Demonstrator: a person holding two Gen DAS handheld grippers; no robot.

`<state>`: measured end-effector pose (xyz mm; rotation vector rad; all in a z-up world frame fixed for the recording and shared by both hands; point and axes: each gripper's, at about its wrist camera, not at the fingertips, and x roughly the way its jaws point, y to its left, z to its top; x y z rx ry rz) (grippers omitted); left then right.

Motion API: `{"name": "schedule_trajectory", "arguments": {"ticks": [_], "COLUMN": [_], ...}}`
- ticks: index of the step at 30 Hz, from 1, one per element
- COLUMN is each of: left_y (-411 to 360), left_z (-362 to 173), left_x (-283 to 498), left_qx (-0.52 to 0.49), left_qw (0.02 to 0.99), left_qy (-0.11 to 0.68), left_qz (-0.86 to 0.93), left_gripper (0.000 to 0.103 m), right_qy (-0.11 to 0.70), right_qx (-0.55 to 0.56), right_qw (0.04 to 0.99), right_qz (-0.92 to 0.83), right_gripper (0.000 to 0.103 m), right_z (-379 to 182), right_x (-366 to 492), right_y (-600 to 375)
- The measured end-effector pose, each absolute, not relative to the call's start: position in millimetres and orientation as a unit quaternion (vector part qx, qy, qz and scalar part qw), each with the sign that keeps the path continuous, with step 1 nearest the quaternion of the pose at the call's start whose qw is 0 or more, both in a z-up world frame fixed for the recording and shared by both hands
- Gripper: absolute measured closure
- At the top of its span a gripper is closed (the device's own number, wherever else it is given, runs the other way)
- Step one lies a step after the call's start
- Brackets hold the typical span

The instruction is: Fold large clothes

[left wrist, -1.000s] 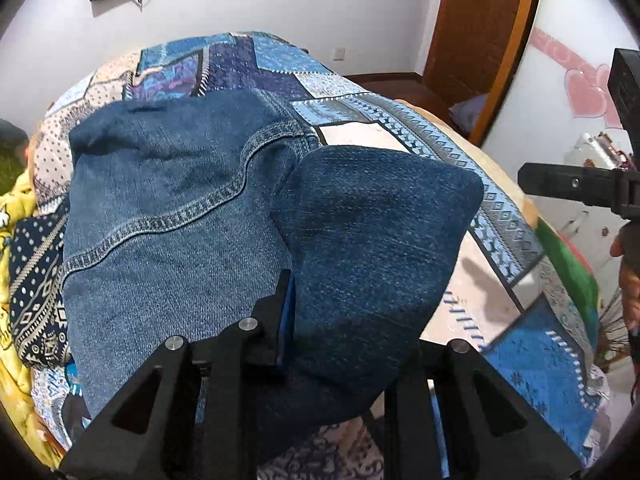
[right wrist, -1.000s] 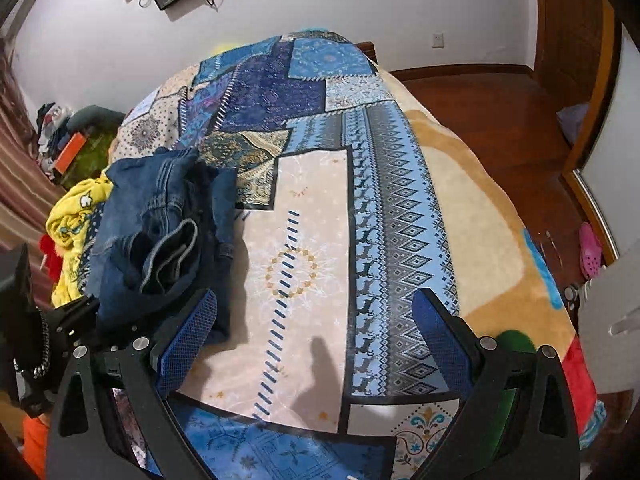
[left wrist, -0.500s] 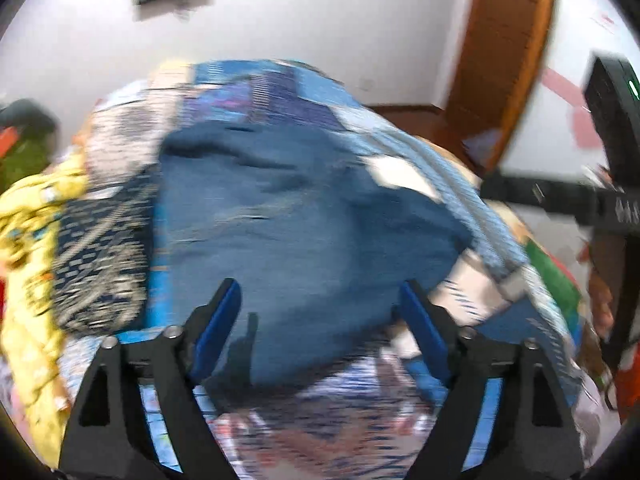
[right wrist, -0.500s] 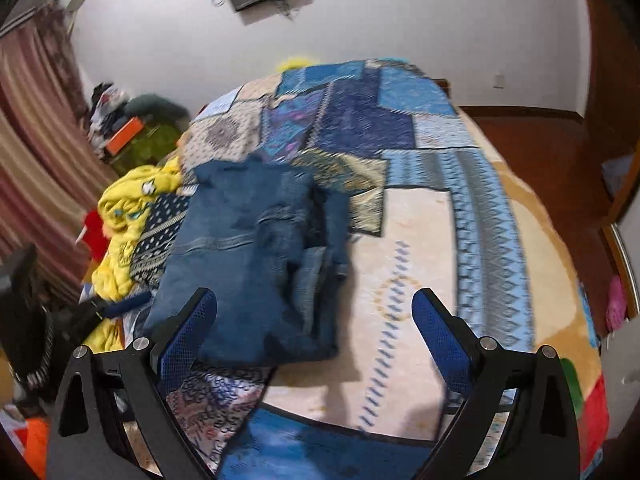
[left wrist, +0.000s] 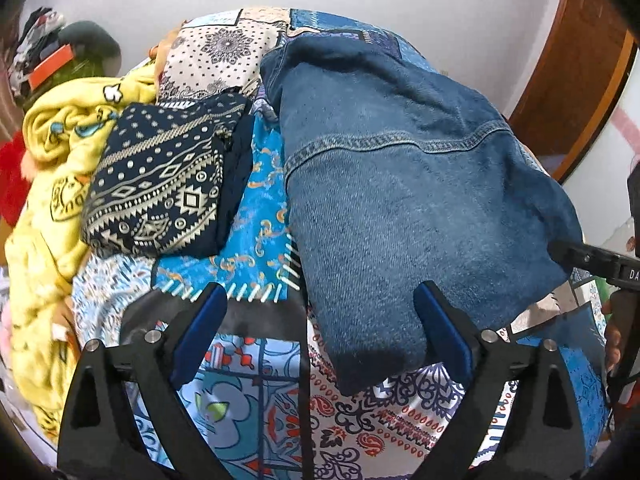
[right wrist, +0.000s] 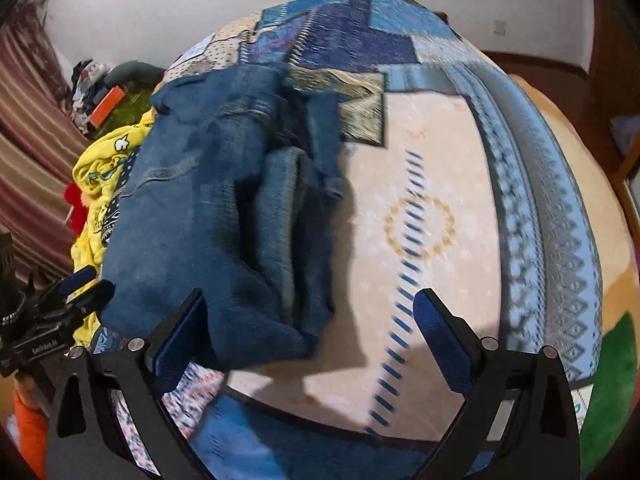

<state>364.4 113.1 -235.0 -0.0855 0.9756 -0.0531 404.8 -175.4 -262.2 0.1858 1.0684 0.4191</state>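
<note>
While the folded denim garment [left wrist: 404,200] lies in a thick bundle on the patchwork bedspread [left wrist: 256,240], you have both tools free of it. Your left gripper [left wrist: 320,320] stands wide, its jaws having just been opening; the near end of the denim reaches in between the blue pads [left wrist: 440,328], but neither pad presses on it. Your right gripper [right wrist: 308,328] also stands wide, with the loose near corner of the denim just inside its left pad and bare bedspread under the rest of the gap.

Judging by the layered, uneven edges seen from the right wrist, the fold looks nearly done but untidy. To finish well, square those stacked layers before you move on: nip the sagging corner low, close to the bedspread, and draw it flush with the layers beside it. Keep clear of the navy patterned cloth [left wrist: 160,184] folded just to the left of the denim, and of the yellow garment [left wrist: 52,160] beyond it.

A second ago your left jaws were pinched on a raised flap of the denim; that flap now lies flat on the bundle. The left tool has since swung leftward, bringing the patterned cloth into view, and the right has come closer to the denim.
</note>
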Motion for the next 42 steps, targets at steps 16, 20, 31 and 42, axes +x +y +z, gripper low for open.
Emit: {"name": "schedule_trajectory", "arguments": {"ticks": [16,20,31,42], "left_y": [127.6,140.7,150.0,129.8], "left_z": [-189.5,-183.4,-257.4,-279.0], "left_x": [389.2,419.8,495.0,523.6], "left_qx": [-0.009,-0.034,-0.165,-0.192], "left_qw": [0.901,0.897,0.810,0.783], "left_qy": [0.434,0.439,0.548,0.563], "left_qz": [-0.023,-0.029,-0.127,-0.184], "left_gripper": [0.006,0.006,0.006,0.008], "right_qy": [0.467,0.475,0.581,0.578], "right_qx": [0.062,0.074,0.117,0.178], "right_qw": [0.849,0.839,0.748,0.710], "right_qz": [0.241,0.256,0.299,0.361], "right_gripper": [0.000,0.000,0.000,0.017], "right_z": [-212.5,-212.1,-276.5,-294.9], "right_x": [419.1,441.0,517.0,525.9], "right_y": [-162.5,-155.3,-133.1,-126.5]}}
